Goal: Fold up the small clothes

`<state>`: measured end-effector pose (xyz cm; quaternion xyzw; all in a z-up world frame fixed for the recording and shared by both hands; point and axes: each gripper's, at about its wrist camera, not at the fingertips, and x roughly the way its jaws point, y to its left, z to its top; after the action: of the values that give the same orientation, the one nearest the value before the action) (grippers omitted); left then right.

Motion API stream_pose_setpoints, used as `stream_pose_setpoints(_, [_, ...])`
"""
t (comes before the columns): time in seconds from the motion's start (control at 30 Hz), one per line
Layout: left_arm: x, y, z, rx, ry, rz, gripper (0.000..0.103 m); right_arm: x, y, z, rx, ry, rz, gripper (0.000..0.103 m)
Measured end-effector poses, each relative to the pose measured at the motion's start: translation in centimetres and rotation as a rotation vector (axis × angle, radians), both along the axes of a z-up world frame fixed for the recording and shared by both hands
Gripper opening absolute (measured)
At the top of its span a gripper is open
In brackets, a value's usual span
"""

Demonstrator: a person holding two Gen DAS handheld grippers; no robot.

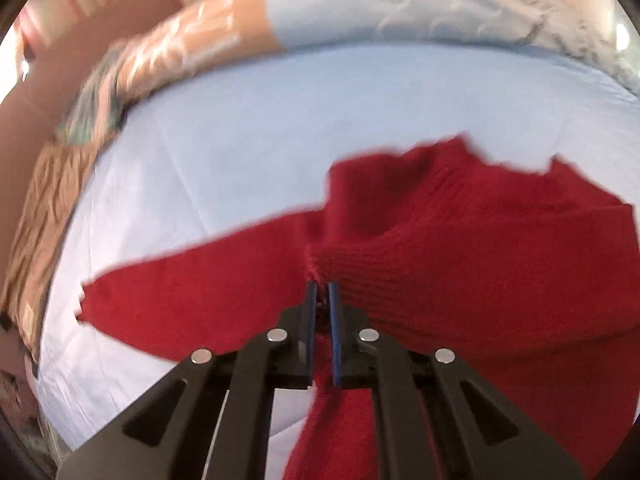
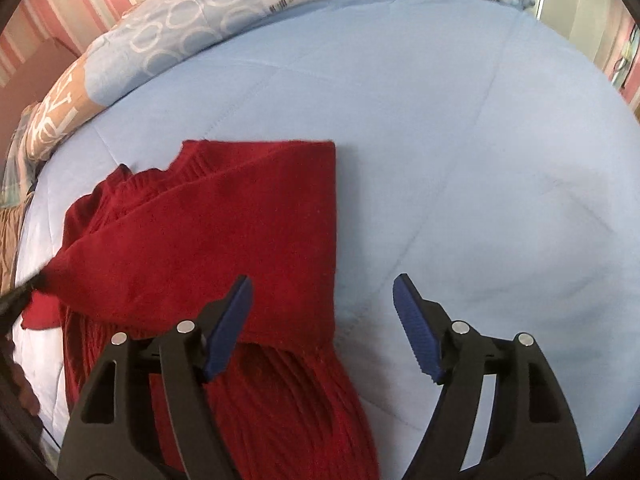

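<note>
my left gripper [image 1: 322,285] is clamped on a pinch of the red knitted sweater [image 1: 460,248], which fills the lower right of the left wrist view on the pale blue quilted bedspread [image 1: 240,152]. my right gripper [image 2: 322,294] stands wide, nothing between its blue pads [image 2: 414,328], above the sweater's folded edge at lower left.

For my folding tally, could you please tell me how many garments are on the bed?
1: a red knitted sweater lies partly folded on the light blue bedspread, one part pinched in the left hand-held gripper. Others may lie out of view.
</note>
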<state>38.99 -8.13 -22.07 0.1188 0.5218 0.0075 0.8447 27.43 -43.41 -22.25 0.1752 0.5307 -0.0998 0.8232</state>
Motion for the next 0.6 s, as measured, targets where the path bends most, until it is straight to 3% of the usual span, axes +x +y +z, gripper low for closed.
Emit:
stream_pose_setpoints(0.07, [-0.2, 0.7, -1.7, 0.013, 0.033, 0.006, 0.006, 0.3, 0.1, -0.8, 0.045, 0.009, 0.007, 0.071])
stream_pose_setpoints(0.1, [-0.4, 0.7, -2.1, 0.021, 0.036, 0.002, 0.006, 0.6, 0.4, -1.3, 0.046, 0.02, 0.015, 0.064])
stream_pose_setpoints(0.2, [-0.8, 0.1, -2.7, 0.06, 0.027, -0.006, 0.006, 1.1, 1.0, -2.2, 0.005, 0.062, 0.027, 0.053])
stream_pose_setpoints(0.47, [0.2, 1.0, -4.2, 0.078, 0.063, -0.014, 0.012, 1.2, 1.8, -2.1, -0.087, 0.092, 0.069, 0.055])
stream_pose_setpoints(0.6, [-0.6, 2.0, -2.1, 0.04, 0.039, -0.02, 0.031, 0.8, 3.6, -0.1, -0.145, 0.035, 0.115, 0.059])
